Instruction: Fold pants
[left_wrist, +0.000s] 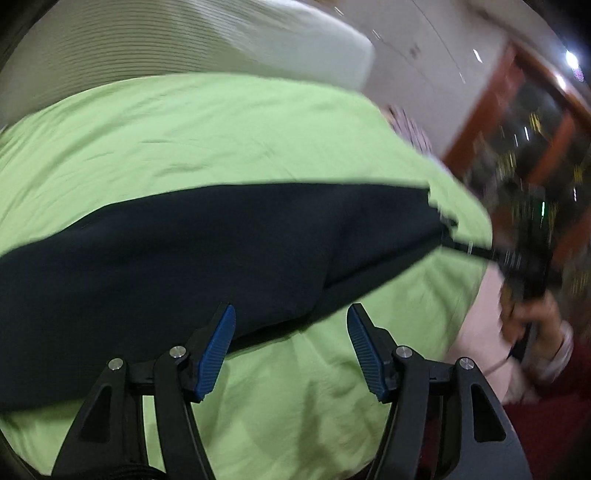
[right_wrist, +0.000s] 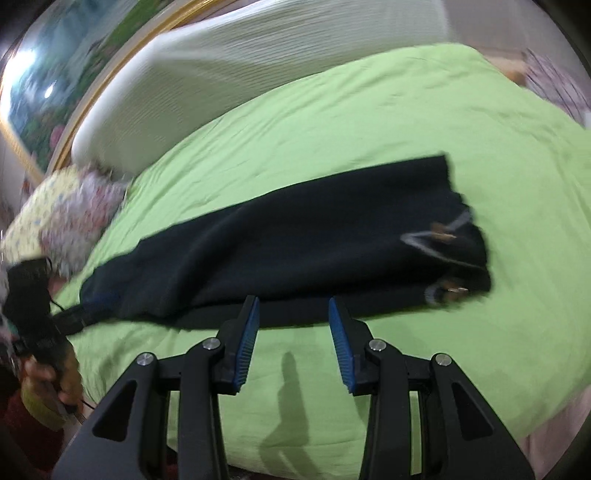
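One pair of dark pants (right_wrist: 295, 243) — two tongs: left tongs (left_wrist: 291, 350), right tongs (right_wrist: 293, 339).

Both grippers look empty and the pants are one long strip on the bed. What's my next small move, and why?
Probably bring each gripper down to an end of the dark pants: they lie as one long strip on the green sheet, apparently folded lengthwise. The left gripper and right gripper both stand open, holding nothing, so a fresh grip comes before folding end to end.

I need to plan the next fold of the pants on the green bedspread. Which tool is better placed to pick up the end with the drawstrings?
Probably the right tool. In its view the drawstrings lie just right of its open blue pads. The left tool, also open and empty, hangs near the pants opposite end.
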